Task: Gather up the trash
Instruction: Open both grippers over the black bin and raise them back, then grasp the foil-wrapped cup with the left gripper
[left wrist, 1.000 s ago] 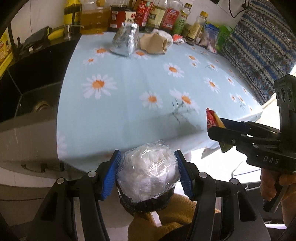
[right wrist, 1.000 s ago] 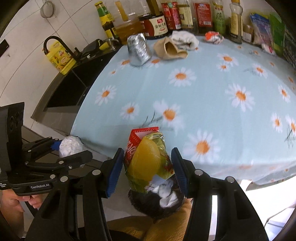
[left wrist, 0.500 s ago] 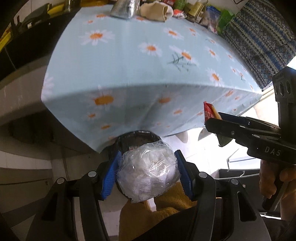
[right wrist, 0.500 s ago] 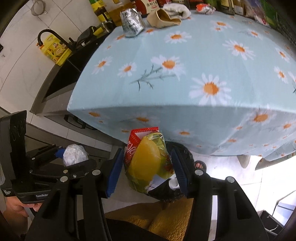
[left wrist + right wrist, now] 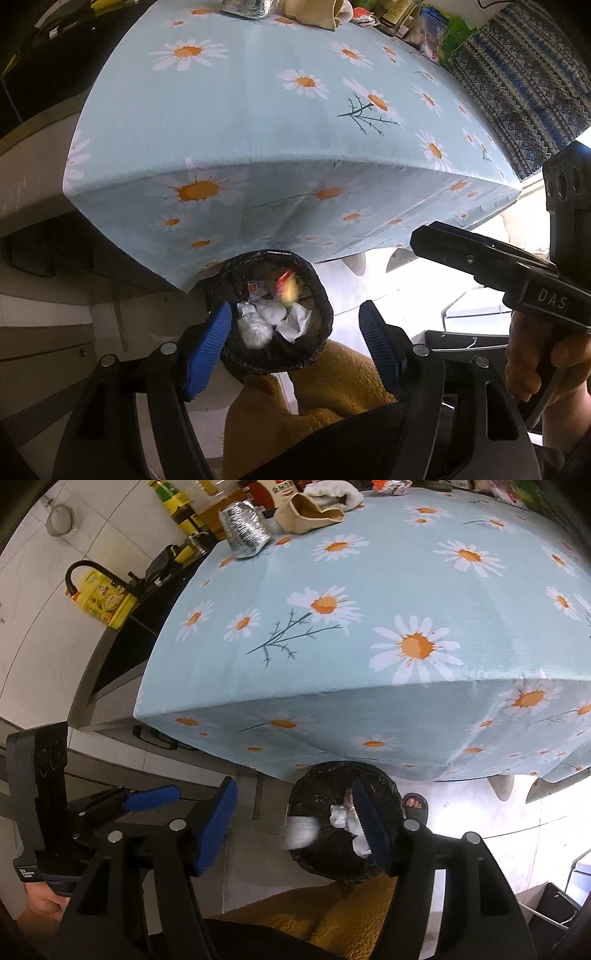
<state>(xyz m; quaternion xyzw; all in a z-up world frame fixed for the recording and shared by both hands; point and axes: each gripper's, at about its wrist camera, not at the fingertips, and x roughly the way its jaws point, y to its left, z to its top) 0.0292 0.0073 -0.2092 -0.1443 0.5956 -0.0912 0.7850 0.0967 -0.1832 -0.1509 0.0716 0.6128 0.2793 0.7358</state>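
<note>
Blue ribbed pads stand apart on both tools: the left gripper [image 5: 295,328] and right gripper [image 5: 295,823] have just been opening their jaws, and nothing sits between them now. Both hang over the black-lined trash bin [image 5: 321,295] below the counter's edge, so whatever is let go falls in. A plastic-wrapped wad [image 5: 255,328] and a blurred yellow-red snack wrapper [image 5: 288,288] are inside it. Beyond, a foil lump [image 5: 245,533] and cloth [image 5: 314,507] on the daisy tablecloth [image 5: 369,590] look uncollected.
</note>
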